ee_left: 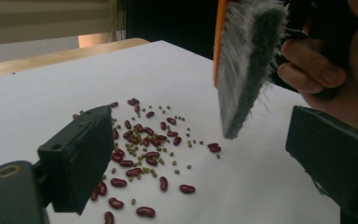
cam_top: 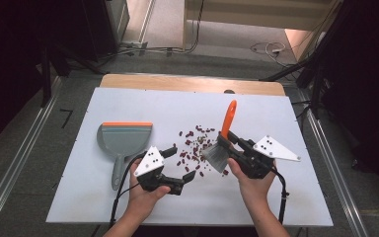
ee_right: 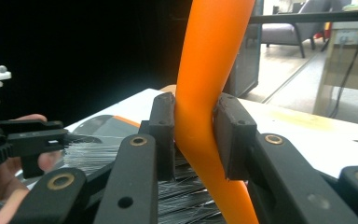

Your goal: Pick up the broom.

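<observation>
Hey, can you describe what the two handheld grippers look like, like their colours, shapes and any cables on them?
Both are black. The left gripper and the right gripper each carry a pale three-cornered plate with small dark dots on top and trail a black cable toward the person. Their fingers are flat black blocks on arms with brass-coloured pivot rings. Forearms are bare, with no sleeves.

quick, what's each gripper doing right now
Left gripper: open, holding nothing, beside the beans.
Right gripper: shut on the brush handle.

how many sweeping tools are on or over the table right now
2: a grey dustpan lying at the table's left, untouched, and an orange-handled brush held above the spilled beans in the right gripper.
</observation>
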`<state>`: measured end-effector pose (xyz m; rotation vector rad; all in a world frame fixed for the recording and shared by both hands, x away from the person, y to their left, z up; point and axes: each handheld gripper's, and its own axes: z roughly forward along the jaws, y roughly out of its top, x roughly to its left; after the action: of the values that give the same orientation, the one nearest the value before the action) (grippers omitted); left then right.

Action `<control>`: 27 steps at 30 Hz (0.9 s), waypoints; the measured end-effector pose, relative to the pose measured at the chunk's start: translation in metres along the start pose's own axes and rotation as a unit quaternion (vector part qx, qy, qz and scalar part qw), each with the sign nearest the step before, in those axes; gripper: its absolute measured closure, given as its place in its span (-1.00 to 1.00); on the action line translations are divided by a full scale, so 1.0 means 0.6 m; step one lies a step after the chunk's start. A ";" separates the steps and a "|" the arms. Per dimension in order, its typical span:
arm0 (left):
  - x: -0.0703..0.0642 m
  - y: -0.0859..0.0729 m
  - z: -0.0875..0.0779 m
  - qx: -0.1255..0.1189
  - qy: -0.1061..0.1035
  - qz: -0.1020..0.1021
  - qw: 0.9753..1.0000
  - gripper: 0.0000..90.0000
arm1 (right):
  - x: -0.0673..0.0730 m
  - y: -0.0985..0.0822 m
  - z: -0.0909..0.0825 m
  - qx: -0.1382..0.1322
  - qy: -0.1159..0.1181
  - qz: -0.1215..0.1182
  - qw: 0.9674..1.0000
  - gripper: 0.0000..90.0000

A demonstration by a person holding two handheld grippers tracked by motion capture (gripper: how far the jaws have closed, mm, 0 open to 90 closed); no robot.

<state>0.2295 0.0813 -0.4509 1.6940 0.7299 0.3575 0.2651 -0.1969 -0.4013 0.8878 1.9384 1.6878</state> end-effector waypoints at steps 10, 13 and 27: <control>-0.031 0.004 0.014 0.011 -0.017 -0.011 1.000 -0.54 | 0.051 -0.009 0.020 0.001 0.024 -0.008 1.000 0.53; -0.035 0.006 0.014 0.013 -0.011 -0.012 1.000 -0.32 | 0.064 -0.010 0.024 0.000 0.029 -0.006 1.000 0.53; -0.039 0.005 0.015 0.023 0.008 -0.025 0.999 0.76 | 0.107 -0.014 0.031 -0.009 0.039 -0.013 0.999 0.53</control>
<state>0.2180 0.0593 -0.4471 1.7141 0.7956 0.3216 0.2304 -0.1393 -0.4063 0.7991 1.9743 1.7464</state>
